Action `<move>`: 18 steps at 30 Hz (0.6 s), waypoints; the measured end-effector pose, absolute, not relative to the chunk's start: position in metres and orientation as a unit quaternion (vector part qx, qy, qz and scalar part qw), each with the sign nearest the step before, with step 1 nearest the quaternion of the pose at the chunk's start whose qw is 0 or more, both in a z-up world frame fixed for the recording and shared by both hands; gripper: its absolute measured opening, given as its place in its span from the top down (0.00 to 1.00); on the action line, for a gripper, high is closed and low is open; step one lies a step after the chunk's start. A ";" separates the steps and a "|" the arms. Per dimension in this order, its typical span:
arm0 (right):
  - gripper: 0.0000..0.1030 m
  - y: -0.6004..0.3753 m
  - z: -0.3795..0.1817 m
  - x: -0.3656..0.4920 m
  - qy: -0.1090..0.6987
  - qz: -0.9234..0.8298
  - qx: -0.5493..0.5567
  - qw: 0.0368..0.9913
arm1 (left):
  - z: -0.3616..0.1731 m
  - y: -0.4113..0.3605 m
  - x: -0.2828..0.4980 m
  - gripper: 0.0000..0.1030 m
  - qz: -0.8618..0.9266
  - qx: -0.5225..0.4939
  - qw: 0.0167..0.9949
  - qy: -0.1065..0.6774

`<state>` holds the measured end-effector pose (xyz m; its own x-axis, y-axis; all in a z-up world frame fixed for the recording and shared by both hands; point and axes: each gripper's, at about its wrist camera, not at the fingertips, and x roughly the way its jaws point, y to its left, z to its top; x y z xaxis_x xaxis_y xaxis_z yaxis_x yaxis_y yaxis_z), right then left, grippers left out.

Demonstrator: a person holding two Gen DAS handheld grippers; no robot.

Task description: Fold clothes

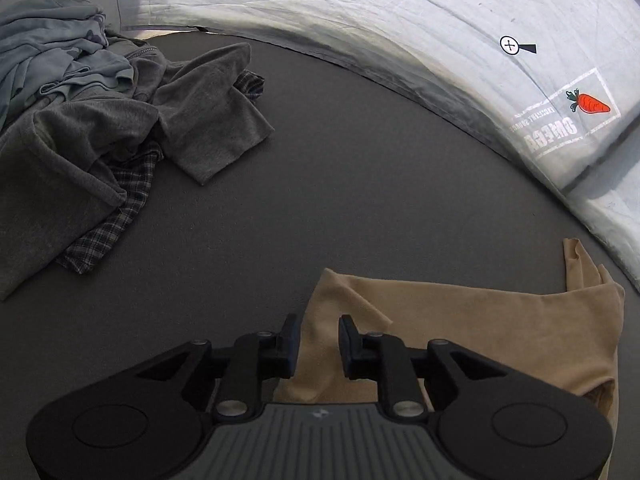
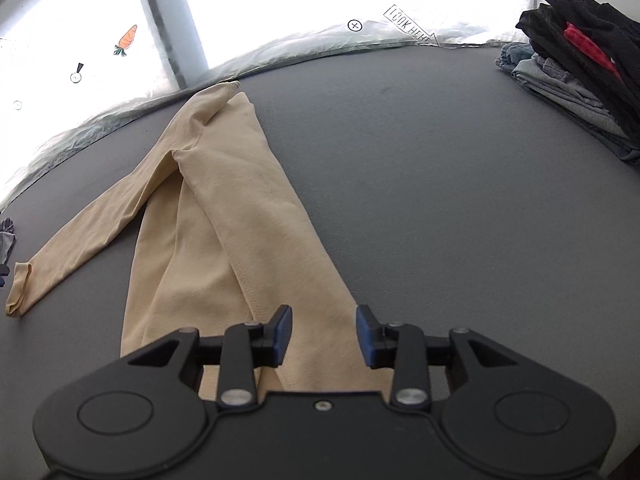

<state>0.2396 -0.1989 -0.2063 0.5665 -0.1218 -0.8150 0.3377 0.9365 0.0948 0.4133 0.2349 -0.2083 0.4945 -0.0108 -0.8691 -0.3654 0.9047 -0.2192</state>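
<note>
A tan long-sleeved garment (image 2: pixel 224 216) lies on the dark grey table, folded lengthwise, with one sleeve (image 2: pixel 80 236) stretched out to the left. In the right wrist view my right gripper (image 2: pixel 323 334) hovers over its near end with the jaws apart and nothing pinched between them. In the left wrist view the same tan garment (image 1: pixel 460 320) lies at the lower right. My left gripper (image 1: pixel 318 344) stands over its left edge, jaws apart, pads clear of the cloth.
A heap of unfolded clothes, grey (image 1: pixel 100 136), pale blue (image 1: pixel 52 56) and checked (image 1: pixel 116 216), lies at the left. A stack of folded dark clothes (image 2: pixel 588 64) sits at the far right. A crinkled white printed sheet (image 1: pixel 400 40) borders the table's far edge.
</note>
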 end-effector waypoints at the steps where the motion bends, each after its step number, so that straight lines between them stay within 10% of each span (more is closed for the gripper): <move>1: 0.65 -0.200 -0.208 0.240 0.451 -0.132 0.118 0.875 | -0.212 0.236 0.406 0.70 0.106 -0.197 0.841 0.494; 18: 0.64 -0.176 -0.226 0.233 0.483 -0.075 0.066 0.870 | -0.240 0.169 0.341 0.30 0.027 -0.040 0.834 0.550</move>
<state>0.2330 -0.1759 -0.2263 0.5216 -0.0661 -0.8506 0.1935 0.9802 0.0425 0.3411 0.1687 -0.2397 0.3942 0.0008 -0.9190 -0.0894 0.9953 -0.0375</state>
